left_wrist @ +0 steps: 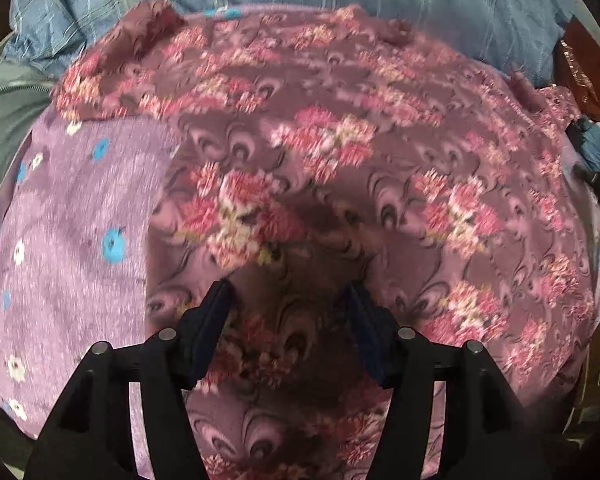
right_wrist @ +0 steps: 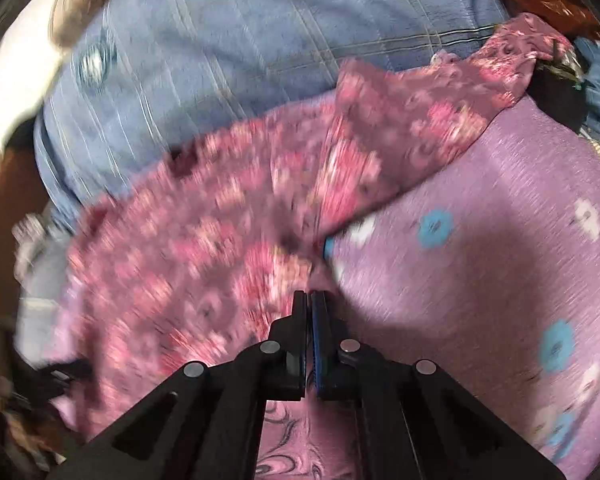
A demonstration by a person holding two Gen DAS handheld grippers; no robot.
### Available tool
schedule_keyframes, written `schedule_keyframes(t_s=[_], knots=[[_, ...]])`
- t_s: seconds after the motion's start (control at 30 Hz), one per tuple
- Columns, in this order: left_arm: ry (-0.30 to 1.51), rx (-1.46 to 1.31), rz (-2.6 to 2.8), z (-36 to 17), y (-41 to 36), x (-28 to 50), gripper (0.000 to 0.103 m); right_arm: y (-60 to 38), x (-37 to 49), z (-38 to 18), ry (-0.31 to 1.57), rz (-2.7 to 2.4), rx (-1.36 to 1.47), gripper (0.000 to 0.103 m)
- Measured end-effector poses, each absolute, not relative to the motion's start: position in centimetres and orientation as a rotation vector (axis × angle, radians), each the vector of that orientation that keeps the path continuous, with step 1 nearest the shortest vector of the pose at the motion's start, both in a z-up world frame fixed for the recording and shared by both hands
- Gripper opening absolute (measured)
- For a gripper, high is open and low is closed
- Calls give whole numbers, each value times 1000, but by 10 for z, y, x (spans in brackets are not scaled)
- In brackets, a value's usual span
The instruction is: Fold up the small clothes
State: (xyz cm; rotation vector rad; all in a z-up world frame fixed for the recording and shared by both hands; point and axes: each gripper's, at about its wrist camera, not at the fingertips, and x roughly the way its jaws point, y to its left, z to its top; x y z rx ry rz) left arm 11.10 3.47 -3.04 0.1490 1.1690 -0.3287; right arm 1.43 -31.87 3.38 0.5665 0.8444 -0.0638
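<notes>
The right claw is pinching the floral garment at six o'clock, while the left claw is hovering released over it, at six o'clock

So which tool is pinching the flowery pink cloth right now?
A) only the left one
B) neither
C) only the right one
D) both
C: the right tool is closed on a bunched fold of the flowery pink cloth, while the left tool hangs open above it.

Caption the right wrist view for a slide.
Right gripper shut on pink floral garment over lilac sheet.
</notes>
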Motion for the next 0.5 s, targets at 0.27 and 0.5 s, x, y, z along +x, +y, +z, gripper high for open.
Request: schedule_keyframes(t_s=[0.27,0.5], knots=[[1129,-5,-400,-11,21,145,60,-526,-7,108,544,-497,788,50],[1164,-17,-432,-23,-21,187,60,-597,55,67,577,-625,919,52]])
